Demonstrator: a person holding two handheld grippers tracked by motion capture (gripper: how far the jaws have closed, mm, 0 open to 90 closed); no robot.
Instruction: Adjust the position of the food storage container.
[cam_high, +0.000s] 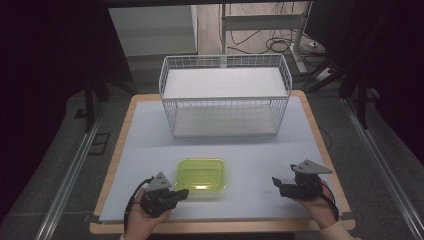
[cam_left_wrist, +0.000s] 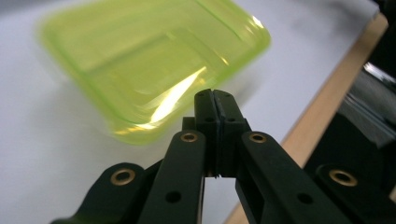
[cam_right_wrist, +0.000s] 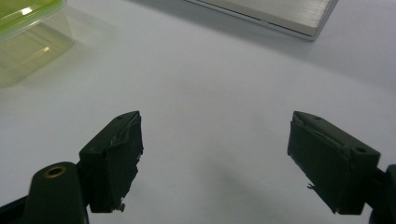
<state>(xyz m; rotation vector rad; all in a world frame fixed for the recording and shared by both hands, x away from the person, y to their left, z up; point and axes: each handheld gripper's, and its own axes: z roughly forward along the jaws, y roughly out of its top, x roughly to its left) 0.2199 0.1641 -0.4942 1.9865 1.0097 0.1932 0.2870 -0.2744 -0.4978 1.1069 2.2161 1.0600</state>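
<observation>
Black jaws on our left gripper (cam_left_wrist: 215, 95) are sitting pressed together with nothing between them, tips just beside the near left corner of the yellow-green plastic container (cam_high: 201, 176), not clearly touching it. Our right gripper (cam_right_wrist: 215, 158) is holding its jaws wide apart over bare white table cover (cam_high: 260, 150), well to the right of the container. The container is lying near the front middle of the table, between our two hands, with the white wire basket (cam_high: 225, 95) standing behind it.
</observation>
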